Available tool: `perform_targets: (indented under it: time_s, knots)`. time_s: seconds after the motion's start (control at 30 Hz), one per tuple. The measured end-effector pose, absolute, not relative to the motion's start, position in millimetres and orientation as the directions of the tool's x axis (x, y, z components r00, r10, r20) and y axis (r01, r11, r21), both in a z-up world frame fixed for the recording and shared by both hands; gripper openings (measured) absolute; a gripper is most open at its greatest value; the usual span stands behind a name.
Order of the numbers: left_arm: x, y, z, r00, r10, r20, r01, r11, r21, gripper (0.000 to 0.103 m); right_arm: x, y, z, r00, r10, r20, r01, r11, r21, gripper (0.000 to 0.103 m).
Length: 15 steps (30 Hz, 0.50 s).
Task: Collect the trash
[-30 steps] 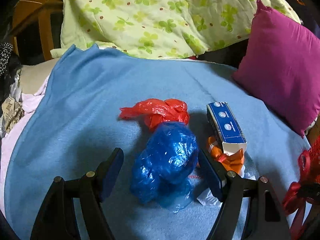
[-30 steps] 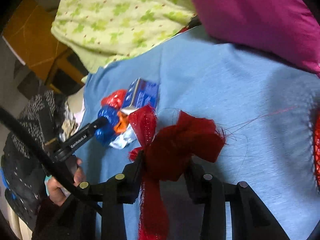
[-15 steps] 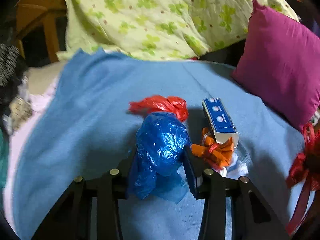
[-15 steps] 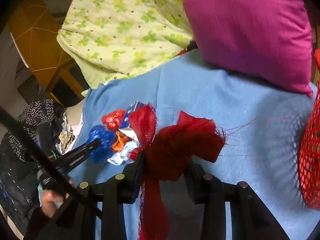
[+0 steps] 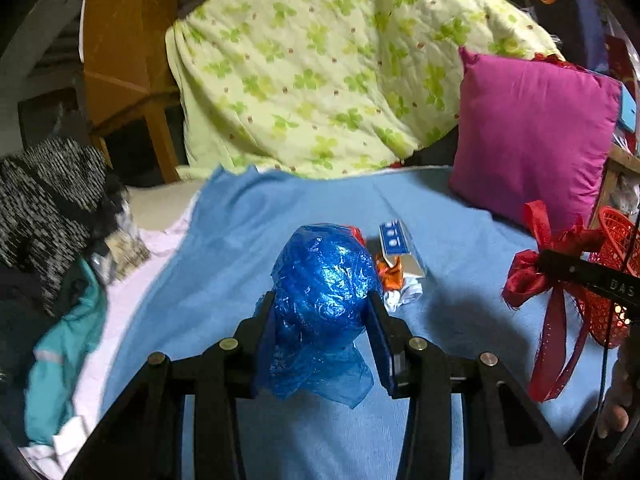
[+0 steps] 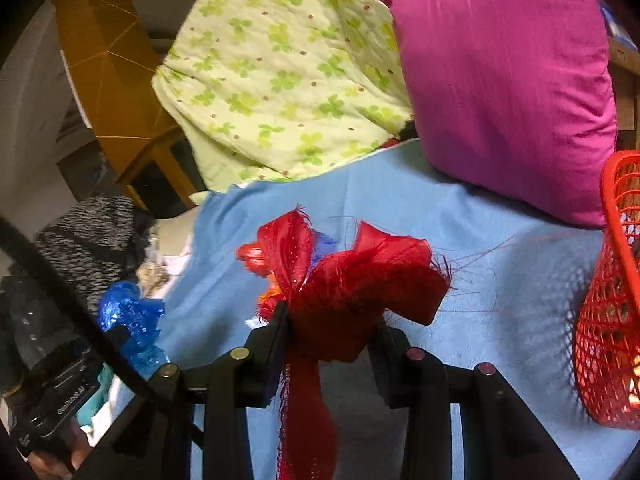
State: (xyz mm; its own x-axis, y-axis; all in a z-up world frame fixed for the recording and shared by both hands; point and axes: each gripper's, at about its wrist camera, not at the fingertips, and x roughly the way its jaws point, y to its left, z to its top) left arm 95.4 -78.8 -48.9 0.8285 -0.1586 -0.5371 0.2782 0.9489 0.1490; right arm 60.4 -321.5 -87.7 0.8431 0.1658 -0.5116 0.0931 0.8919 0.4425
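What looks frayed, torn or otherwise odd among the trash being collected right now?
The red ribbon bow clamped in the right gripper is badly frayed: loose threads stick out from its edges over the blue blanket. Nothing else stands out.

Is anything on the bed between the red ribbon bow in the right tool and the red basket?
Nothing visible. The right tool is shut on the red ribbon bow, and only bare blue blanket lies between it and the red basket at the right edge. The magenta pillow sits behind that path, not across it.
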Motion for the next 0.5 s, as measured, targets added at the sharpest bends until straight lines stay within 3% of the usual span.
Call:
perform_targets:
  time_s: [0.17, 0.5]
  knots:
    - [65, -86, -30, 0.853, -0.136, -0.504, 0.262, 0.946, 0.189, 0.045, 16, -317, -65, 0.88, 0.211, -0.426, 0.034, 0.866, 0.499, 0.04]
    - [24, -108, -11, 0.871, -0.151, -0.468, 0.273, 0.94, 0.205, 0.045, -42, -318, -18, 0.898, 0.175, -0.403, 0.031, 0.89, 0.455, 0.04]
